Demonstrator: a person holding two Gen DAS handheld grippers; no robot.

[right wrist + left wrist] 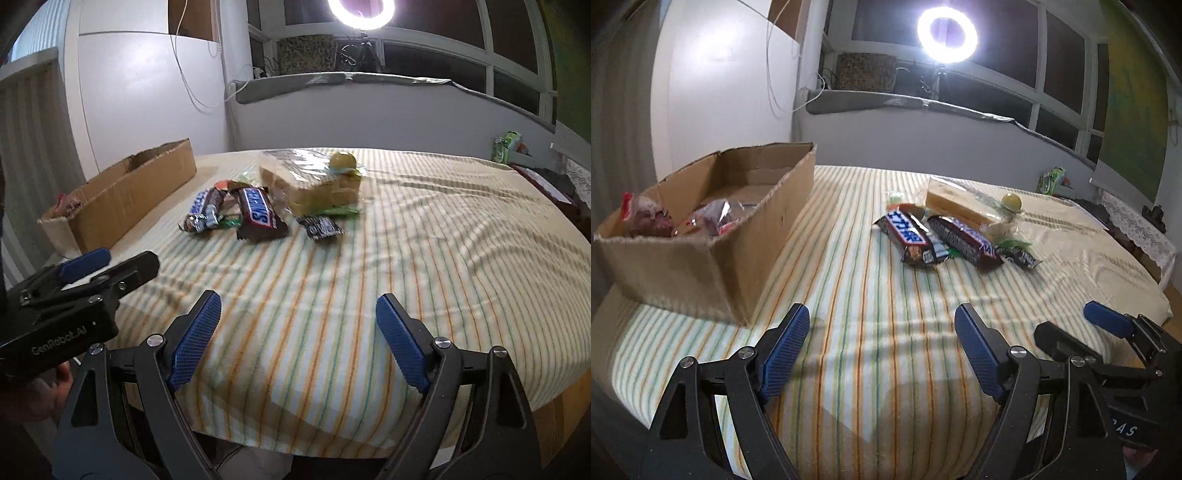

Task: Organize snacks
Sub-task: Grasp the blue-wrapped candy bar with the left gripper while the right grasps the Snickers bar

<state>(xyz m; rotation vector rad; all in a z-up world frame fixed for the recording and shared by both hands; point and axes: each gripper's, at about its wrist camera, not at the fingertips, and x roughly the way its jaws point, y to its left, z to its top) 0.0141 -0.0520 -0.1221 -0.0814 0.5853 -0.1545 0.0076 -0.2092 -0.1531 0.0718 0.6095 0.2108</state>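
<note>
Several snacks boxed: a few red-and-clear wrapped packets already lie inside the cardboard box point(713, 221), at the table's left side.
Left to sort: most of the pile point(956, 229) sits mid-table on the striped cloth point(871, 332), well apart from both grippers.
Pile contents: two Snickers bars point(255, 214) side by side, a small dark packet point(320, 228) just right of them, a clear-bagged pale loaf point(314, 184) behind, a yellow-green ball point(342, 161) at the loaf's far end, green and orange wrappers tucked between.
Progress guess: early, box mostly bare at its far end.
Left gripper point(882, 350): jaws spread wide, nothing between the pads, touching nothing, poised over bare cloth near the box's front corner.
Right gripper point(299, 336): jaws spread wide, empty, over bare cloth, aimed toward the pile.
Next, likely: either gripper reaches forward to a Snickers bar.
</note>
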